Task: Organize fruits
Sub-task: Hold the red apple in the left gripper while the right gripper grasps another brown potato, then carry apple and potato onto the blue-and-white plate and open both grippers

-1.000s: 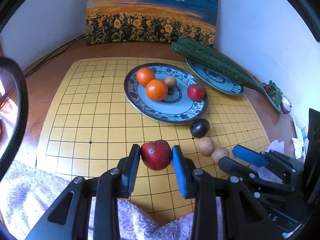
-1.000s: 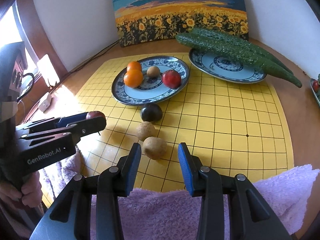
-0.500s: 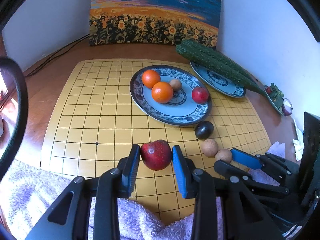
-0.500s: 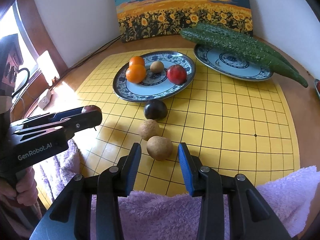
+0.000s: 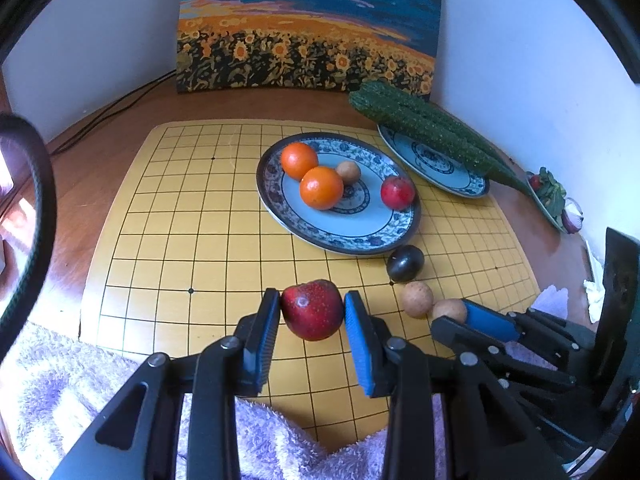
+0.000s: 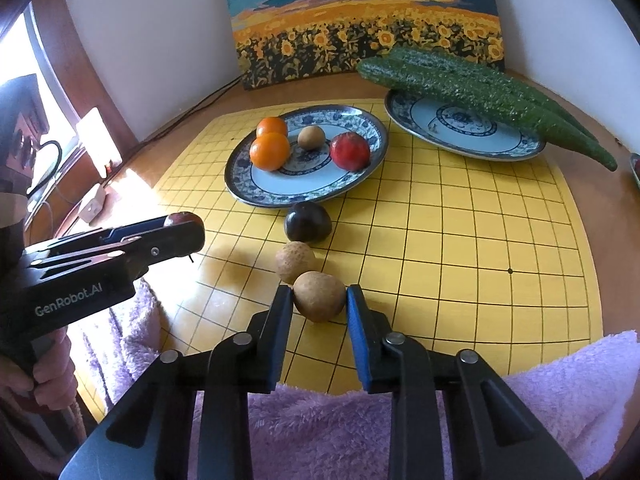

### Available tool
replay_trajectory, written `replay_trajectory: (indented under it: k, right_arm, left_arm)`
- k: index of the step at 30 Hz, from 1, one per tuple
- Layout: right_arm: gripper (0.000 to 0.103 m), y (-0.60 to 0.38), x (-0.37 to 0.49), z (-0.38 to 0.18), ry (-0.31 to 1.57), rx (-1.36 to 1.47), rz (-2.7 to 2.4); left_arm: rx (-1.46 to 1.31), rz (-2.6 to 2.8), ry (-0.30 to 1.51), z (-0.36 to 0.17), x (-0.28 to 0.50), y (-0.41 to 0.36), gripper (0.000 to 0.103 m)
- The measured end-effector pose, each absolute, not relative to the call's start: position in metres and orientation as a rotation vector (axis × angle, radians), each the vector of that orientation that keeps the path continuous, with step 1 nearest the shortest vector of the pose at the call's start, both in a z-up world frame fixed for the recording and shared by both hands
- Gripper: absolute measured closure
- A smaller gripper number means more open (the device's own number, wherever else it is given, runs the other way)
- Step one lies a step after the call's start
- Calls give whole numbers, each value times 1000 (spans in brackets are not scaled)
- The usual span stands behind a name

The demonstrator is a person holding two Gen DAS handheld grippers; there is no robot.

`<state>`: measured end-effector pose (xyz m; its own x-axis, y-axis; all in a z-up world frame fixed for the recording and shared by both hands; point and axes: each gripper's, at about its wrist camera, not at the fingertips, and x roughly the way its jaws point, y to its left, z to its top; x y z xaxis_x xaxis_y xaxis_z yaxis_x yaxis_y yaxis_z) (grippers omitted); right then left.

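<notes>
left wrist view: the left claw pinches a red apple above the near part of the yellow grid board. the fruit plate lies farther off with two oranges, a brown fruit and a red one; carry the apple level and set it in the bare near part so nothing rolls.

right wrist view: the right claw is pressed onto the nearest brown fruit, resting on the board; lift straight up, clear of its neighbour and the dark plum. only this view shows the hand on the left claw's handle; only the other shows the apple whole.
</notes>
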<state>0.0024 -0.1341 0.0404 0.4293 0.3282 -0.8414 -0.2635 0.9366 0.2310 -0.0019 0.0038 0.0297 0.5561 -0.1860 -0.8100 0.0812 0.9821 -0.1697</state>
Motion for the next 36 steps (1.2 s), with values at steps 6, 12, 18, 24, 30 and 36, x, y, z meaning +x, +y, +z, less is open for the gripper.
replay_trajectory:
  k: [6,12,18,24,30,36]
  right_arm:
    - [74,-136,3,50,1042,68,371]
    - [74,-138,6,59,1020,65,382]
    - [74,-138,15,64,1012,54,382]
    - [74,-135,25,67,1013,31,386]
    - [74,-131,36,69,1009,15,393]
    - [74,-127,48,70,1011,4,405]
  left_arm:
    - [-116,-160,955,35,0,3,68]
    - [-113,-168,944,40,4,2,68]
    - [-105,-162,943,41,14,2,68]
    - [-110,-143,944,38,27,6,68]
    - [-109,-138,941,38,36,10,68]
    - [-123,-136,935,42,43,13,68]
